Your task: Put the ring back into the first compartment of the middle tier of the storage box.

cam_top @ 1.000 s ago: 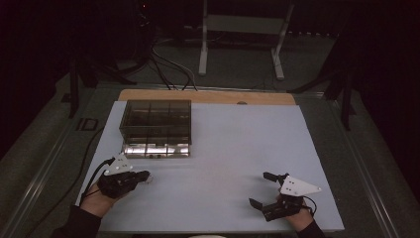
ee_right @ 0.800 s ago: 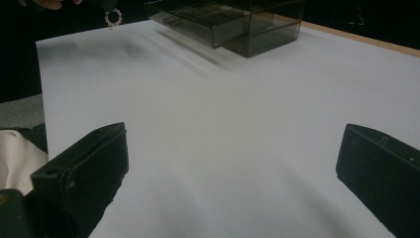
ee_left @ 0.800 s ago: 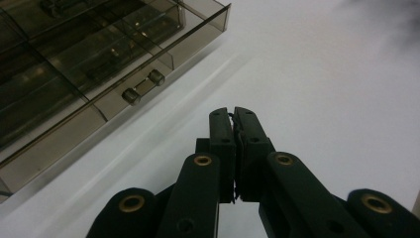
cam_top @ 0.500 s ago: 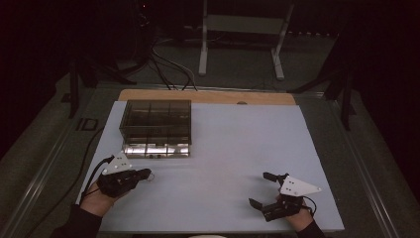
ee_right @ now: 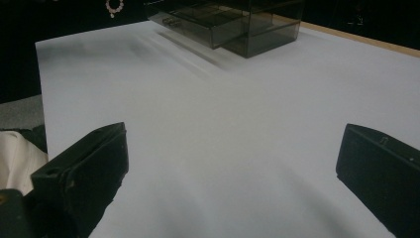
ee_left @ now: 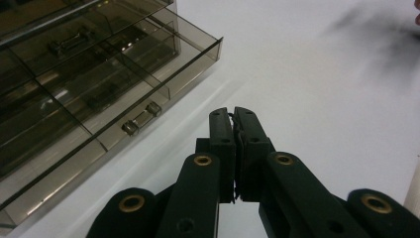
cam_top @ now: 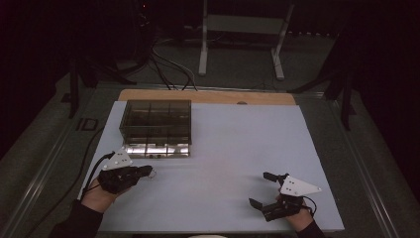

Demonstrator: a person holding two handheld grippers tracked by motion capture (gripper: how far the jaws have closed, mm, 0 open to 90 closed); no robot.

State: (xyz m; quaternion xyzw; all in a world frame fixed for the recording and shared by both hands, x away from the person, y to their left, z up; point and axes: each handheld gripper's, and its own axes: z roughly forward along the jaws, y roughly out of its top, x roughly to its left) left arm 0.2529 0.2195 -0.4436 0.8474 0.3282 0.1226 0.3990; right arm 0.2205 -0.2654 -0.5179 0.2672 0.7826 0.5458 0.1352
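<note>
A smoky clear plastic box [cam_top: 156, 128] with inner dividers is seen on the white sheet [cam_top: 233, 148] that covers the table, towards the far left part of it. Its lowest drawer [ee_left: 94, 106] is pulled out towards the person, and small metal catches [ee_left: 141, 118] are seen at the drawer's front edge in the left gripper view. What lies in the compartments cannot be made out through the tinted walls.

Near the box's front left corner, the left gripper [cam_top: 147, 171] is held just above the sheet, its jaws pressed together with something thin and dark pinched between them; what it is cannot be told. A small pale ring-like thing [cam_top: 153, 173] is glimpsed at its tip in the high view, too small to name. The left hand [cam_top: 99, 193] and a dark sleeve are cut off by the bottom edge.

Well apart from the box, towards the near right of the sheet, the right gripper [cam_top: 261, 189] is held with its jaws spread wide and nothing between them. From the right gripper view the box [ee_right: 233, 22] is seen across bare sheet, with nothing standing between. Beyond the box, a strip of bare wooden tabletop [cam_top: 208, 95], cables [cam_top: 168, 64] and a white stand [cam_top: 242, 34] are seen on the dim floor.
</note>
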